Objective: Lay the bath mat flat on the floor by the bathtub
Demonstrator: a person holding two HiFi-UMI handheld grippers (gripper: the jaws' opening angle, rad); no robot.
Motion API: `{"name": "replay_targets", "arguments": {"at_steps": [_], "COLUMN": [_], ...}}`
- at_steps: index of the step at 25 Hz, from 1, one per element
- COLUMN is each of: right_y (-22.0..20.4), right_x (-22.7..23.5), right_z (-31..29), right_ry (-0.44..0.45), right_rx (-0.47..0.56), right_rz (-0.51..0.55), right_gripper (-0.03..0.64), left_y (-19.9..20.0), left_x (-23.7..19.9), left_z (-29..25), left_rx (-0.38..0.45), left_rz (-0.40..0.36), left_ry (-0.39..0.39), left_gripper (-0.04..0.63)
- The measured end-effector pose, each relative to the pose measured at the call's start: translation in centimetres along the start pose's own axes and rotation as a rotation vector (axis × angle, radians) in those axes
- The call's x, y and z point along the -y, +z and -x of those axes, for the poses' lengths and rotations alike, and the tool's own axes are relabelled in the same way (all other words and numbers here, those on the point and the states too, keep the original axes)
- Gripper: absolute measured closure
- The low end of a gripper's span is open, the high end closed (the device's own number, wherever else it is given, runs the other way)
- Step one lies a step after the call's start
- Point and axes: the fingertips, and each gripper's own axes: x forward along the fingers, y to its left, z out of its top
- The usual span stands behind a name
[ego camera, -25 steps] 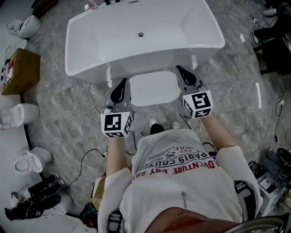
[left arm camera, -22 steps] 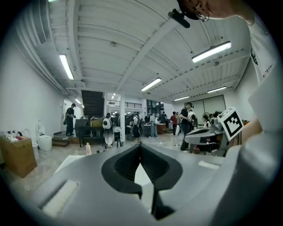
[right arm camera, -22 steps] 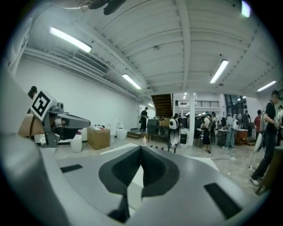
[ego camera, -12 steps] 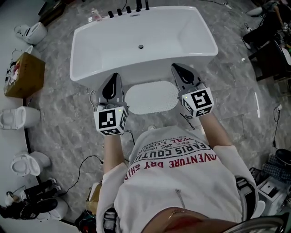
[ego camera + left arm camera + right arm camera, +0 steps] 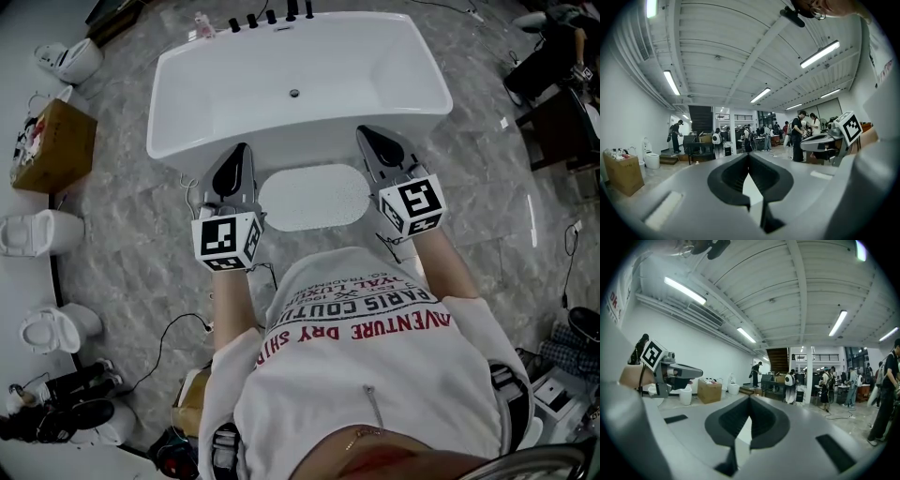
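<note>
The white oval bath mat (image 5: 314,197) lies flat on the grey marble floor against the near side of the white bathtub (image 5: 441,94). In the head view, my left gripper (image 5: 241,150) hovers over the mat's left end and my right gripper (image 5: 364,133) over its right end. Both are shut with nothing between the jaws. The left gripper view shows its jaws (image 5: 749,157) closed together and pointing out level across the hall, and the right gripper view shows the same (image 5: 750,399). Neither gripper view shows the mat or the tub.
A cardboard box (image 5: 56,145) and several toilets (image 5: 37,230) stand along the left wall. Cables (image 5: 178,328) trail over the floor by my left side. Dark furniture (image 5: 562,84) stands at the right. People stand far off in the hall (image 5: 799,133).
The head view has shifted and my feet have dropped out of sight. Both grippers stay shut and sit a little higher beside the mat's ends. The mat has not moved.
</note>
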Motion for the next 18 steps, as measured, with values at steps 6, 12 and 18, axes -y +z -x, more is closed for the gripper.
{"name": "replay_targets", "arguments": {"at_steps": [6, 12, 18], "right_y": [0.2, 0.2, 0.0], "right_x": [0.7, 1.0, 1.6], "right_z": [0.3, 0.7, 0.5], "right_ry": [-0.007, -0.014, -0.021], "right_rx": [0.012, 0.021, 0.029], "right_rz": [-0.009, -0.013, -0.035], "right_gripper": [0.609, 0.609, 0.609], "left_y": [-0.6, -1.0, -1.3], "left_x": [0.2, 0.4, 0.6], "left_z": [-0.3, -0.4, -1.0], "left_rx": [-0.017, -0.034, -0.050], "left_rz": [0.008, 0.013, 0.013], "left_ry": [0.001, -0.005, -0.009], "left_gripper": [0.583, 0.583, 0.583]}}
